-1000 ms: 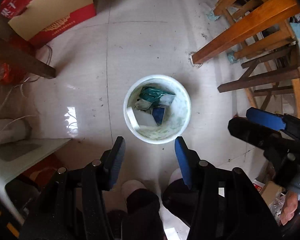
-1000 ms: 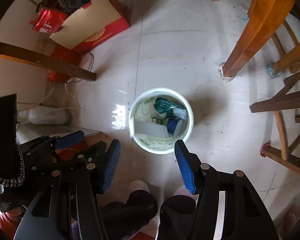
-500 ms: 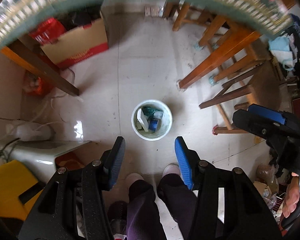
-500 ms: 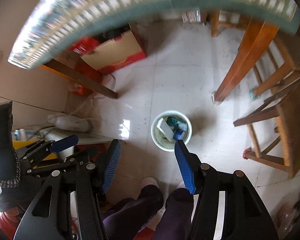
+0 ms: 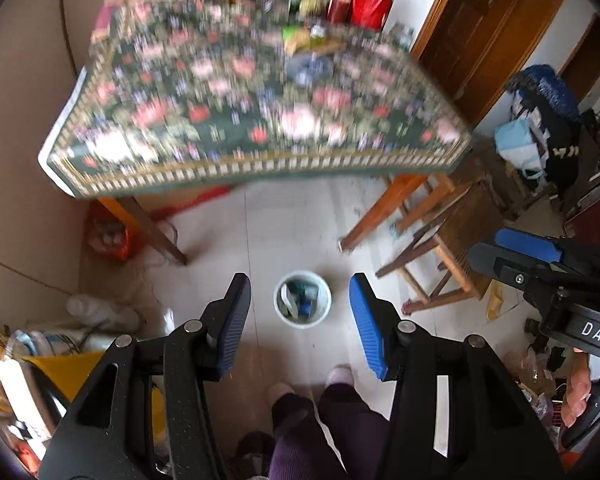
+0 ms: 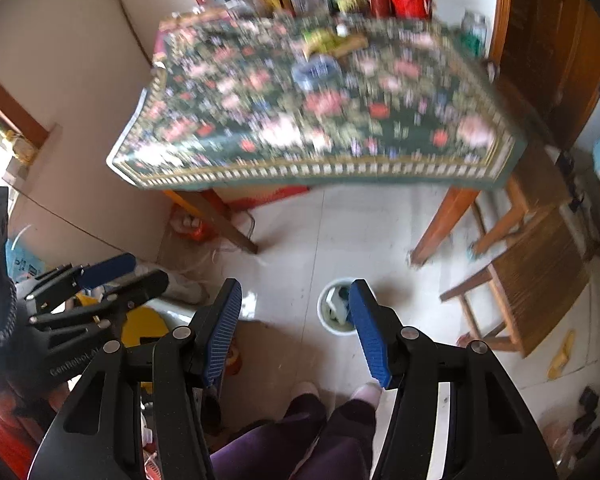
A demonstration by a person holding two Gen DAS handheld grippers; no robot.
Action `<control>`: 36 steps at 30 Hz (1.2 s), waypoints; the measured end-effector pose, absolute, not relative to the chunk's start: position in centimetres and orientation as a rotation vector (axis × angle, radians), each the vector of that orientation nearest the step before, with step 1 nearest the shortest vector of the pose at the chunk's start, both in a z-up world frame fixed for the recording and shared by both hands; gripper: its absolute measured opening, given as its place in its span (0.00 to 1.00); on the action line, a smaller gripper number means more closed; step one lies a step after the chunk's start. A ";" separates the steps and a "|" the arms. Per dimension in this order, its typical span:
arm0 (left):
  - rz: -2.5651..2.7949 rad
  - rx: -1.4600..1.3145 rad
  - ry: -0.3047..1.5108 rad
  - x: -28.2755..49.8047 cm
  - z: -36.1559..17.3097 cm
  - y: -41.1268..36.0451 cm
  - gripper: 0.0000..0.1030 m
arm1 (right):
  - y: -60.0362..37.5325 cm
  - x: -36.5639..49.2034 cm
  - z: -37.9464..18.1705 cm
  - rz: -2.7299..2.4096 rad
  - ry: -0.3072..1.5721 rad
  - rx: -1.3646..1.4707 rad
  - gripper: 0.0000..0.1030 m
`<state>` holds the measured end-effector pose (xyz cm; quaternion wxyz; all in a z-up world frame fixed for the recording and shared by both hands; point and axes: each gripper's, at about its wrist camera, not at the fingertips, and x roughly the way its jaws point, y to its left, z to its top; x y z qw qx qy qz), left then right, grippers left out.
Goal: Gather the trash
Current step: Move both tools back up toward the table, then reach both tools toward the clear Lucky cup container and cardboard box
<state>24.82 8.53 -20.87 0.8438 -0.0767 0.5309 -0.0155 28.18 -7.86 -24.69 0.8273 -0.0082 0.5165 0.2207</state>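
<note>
Both grippers high over the floor.
Left gripper (image 5: 298, 316) and right gripper (image 6: 296, 320): fingers apart, grasping nothing; bin (image 5: 302, 305) of trash below.

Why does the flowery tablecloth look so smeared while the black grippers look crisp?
Left wrist view: tablecloth streaked by motion blur; left gripper sharp, since it rides with the camera. Right wrist view: same smear; right gripper sharp; fisheye bends the cloth's edge.
</note>
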 end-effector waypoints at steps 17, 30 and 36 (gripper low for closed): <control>-0.079 -0.137 0.867 25.7 -10.3 10.5 0.51 | -7.9 27.1 -13.2 0.407 0.781 -0.024 0.55; -0.021 -0.135 0.862 38.4 -10.4 8.1 0.51 | -10.5 38.7 -13.0 0.470 0.787 0.008 0.55; 0.029 -0.176 0.862 44.9 -10.1 6.8 0.51 | -12.0 45.2 -11.7 0.545 0.810 -0.005 0.55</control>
